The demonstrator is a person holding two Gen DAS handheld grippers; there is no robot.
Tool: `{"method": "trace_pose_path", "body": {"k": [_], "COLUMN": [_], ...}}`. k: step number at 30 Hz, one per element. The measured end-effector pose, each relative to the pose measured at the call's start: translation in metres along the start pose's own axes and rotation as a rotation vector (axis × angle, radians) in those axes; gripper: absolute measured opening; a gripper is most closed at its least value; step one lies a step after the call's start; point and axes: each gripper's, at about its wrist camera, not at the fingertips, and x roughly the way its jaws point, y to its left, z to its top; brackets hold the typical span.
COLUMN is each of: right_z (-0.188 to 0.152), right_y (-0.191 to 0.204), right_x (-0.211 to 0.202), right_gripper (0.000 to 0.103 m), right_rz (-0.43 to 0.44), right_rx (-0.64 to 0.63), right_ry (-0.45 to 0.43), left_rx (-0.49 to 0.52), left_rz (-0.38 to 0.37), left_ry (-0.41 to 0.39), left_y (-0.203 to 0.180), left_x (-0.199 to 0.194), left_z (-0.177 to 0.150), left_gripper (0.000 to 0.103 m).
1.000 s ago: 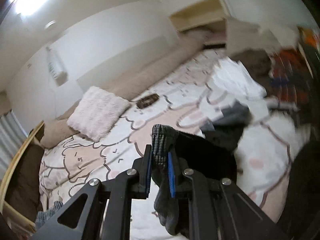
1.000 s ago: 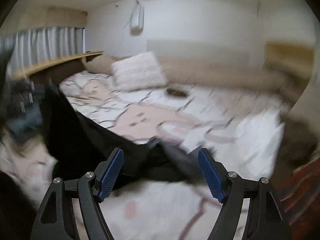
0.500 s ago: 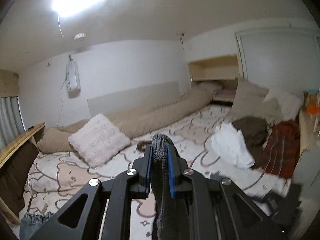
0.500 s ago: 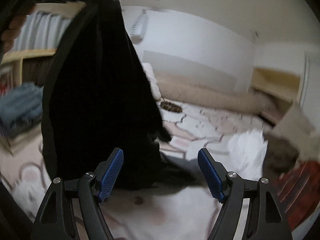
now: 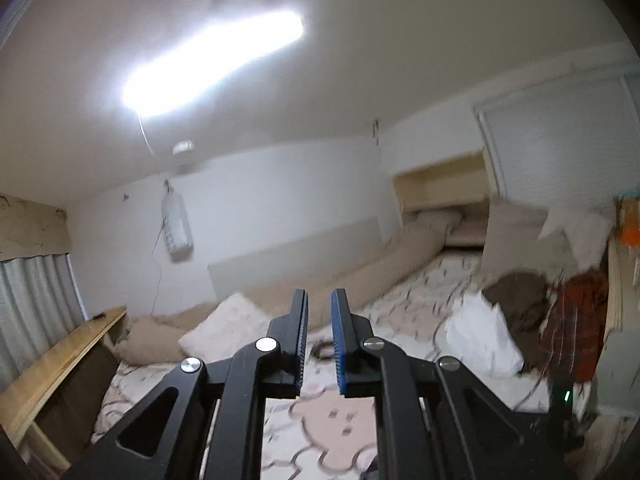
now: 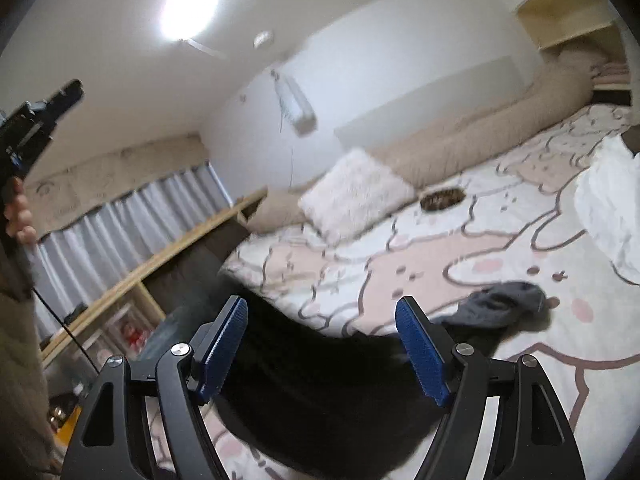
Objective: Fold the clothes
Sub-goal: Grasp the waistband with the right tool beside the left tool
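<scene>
A black garment (image 6: 320, 392) lies on the bed (image 6: 440, 248), spread below and between the right gripper (image 6: 322, 350) jaws, which stand wide apart and grip nothing. A grey sock (image 6: 500, 304) rests just beyond them. The left gripper (image 5: 319, 340) jaws are nearly shut with nothing between them, raised toward a white pillow (image 5: 224, 332).
</scene>
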Motion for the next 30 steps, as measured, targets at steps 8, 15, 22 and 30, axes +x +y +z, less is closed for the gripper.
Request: {"method": "trace_pose_path", "body": {"k": [8, 15, 22, 30], "right_z": [-0.024, -0.045, -0.073, -0.161], "right_y": [-0.010, -0.023, 0.029, 0.024], "right_x": [-0.004, 0.020, 0.083, 0.133], "right_gripper": [0.077, 0.077, 0.036, 0.012], "right_rz": [-0.008, 0.103, 0.180, -0.049], "right_rx": [0.077, 0.208, 0.048, 0.005], "right_ry": [0.106, 0.240, 0.439, 0.809], "left_rx": [0.150, 0.205, 0.038, -0.040], "left_rz": [-0.190, -0.405, -0.563, -0.722], "left_ry": [0.467, 0.726, 0.836, 1.008], "left_y": [-0.038, -0.073, -0.063, -0.059], "left_x": [0.053, 0.113, 0.181, 0.215], "left_z": [-0.133, -0.233, -0.267, -0.300], "left_gripper": [0.023, 0.050, 0.058, 0.058]}}
